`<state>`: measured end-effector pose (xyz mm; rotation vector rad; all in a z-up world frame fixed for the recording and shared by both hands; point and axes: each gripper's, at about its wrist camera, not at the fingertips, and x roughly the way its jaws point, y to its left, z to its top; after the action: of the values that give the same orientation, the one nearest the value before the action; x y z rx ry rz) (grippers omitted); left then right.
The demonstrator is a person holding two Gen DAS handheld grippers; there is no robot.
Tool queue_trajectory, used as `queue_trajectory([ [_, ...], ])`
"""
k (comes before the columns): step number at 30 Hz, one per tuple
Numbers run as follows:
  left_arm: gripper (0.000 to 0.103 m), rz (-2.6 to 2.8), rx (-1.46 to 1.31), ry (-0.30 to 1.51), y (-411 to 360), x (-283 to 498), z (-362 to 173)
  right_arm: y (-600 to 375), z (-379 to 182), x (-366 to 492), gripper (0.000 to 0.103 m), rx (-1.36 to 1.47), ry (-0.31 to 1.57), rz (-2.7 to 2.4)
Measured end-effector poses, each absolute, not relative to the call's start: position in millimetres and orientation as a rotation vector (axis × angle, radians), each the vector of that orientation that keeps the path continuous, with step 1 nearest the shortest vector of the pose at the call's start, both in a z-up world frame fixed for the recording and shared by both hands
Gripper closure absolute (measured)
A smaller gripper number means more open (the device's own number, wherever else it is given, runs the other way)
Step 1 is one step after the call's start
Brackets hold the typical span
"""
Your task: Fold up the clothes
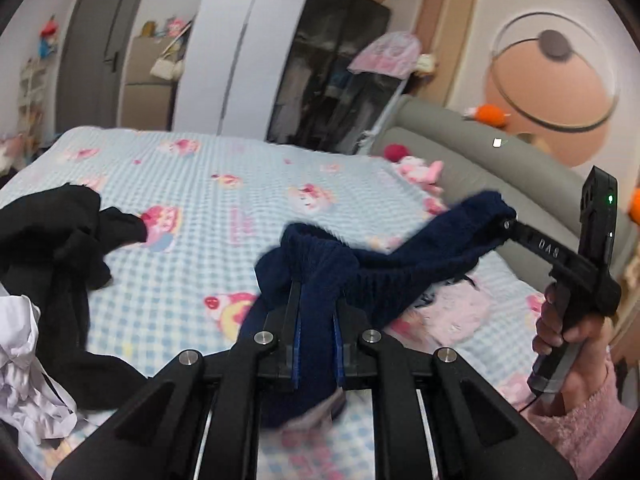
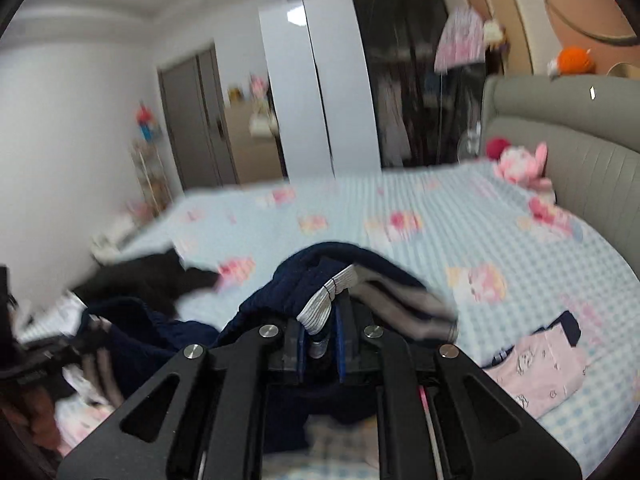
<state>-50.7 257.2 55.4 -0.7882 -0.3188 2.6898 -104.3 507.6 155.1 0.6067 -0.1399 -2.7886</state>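
One navy garment hangs above the bed, stretched between two grippers. The left gripper has its fingers closed on one end, the right gripper has them closed on the striped hem. Beside lie one black garment, one white garment and one pink garment.

A blue checked bed carries black clothes, a pink garment and a plush toy
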Motion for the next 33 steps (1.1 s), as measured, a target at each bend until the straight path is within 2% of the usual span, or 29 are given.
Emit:
queue_trajectory([
  [3,0.087,2.634,-0.953,-0.292,264,-39,12,515,128,-71,0.093,0.678,-0.141,-2.802],
  [5,0.085,2.584,-1.122,-0.272,271,-36,-32,520,73,-60,0.093,0.869,-0.141,-2.782],
  [6,0.079,2.556,-1.205,-0.262,275,-34,-54,522,45,-54,0.092,0.964,-0.14,-2.767],
  [8,0.075,2.501,-1.341,-0.259,280,-30,-92,525,-24,-46,0.089,1.251,-0.1,-2.698],
  [11,0.066,2.452,-1.408,-0.345,277,-17,-116,526,-81,-24,0.085,1.462,-0.007,-2.615],
  [14,0.051,2.45,-1.336,-0.546,268,-7,-113,524,-75,-9,0.077,1.389,0.098,-2.659],
  [16,0.05,2.451,-1.292,-0.679,262,-4,-112,525,-64,-3,0.066,1.319,0.155,-2.712],
  [18,0.05,2.451,-1.266,-0.752,261,-3,-112,523,-53,-3,0.063,1.246,0.191,-2.758],
  [22,0.049,2.453,-1.311,-0.676,276,-7,-117,508,-37,-7,0.058,1.139,0.285,-2.783],
  [24,0.04,2.453,-1.334,-0.638,284,-8,-120,501,-32,-5,0.058,1.107,0.301,-2.78],
  [25,0.038,2.453,-1.345,-0.619,288,-9,-122,500,-30,-3,0.055,1.101,0.291,-2.783],
  [28,0.039,2.453,-1.378,-0.561,300,-12,-126,497,-32,0,0.047,1.123,0.26,-2.766],
  [32,0.04,2.462,-1.451,-0.476,316,-15,-135,478,-56,-5,0.047,1.194,0.364,-2.684],
  [33,0.046,2.483,-1.515,-0.441,318,-16,-141,473,-62,-7,0.047,1.211,0.403,-2.672],
])
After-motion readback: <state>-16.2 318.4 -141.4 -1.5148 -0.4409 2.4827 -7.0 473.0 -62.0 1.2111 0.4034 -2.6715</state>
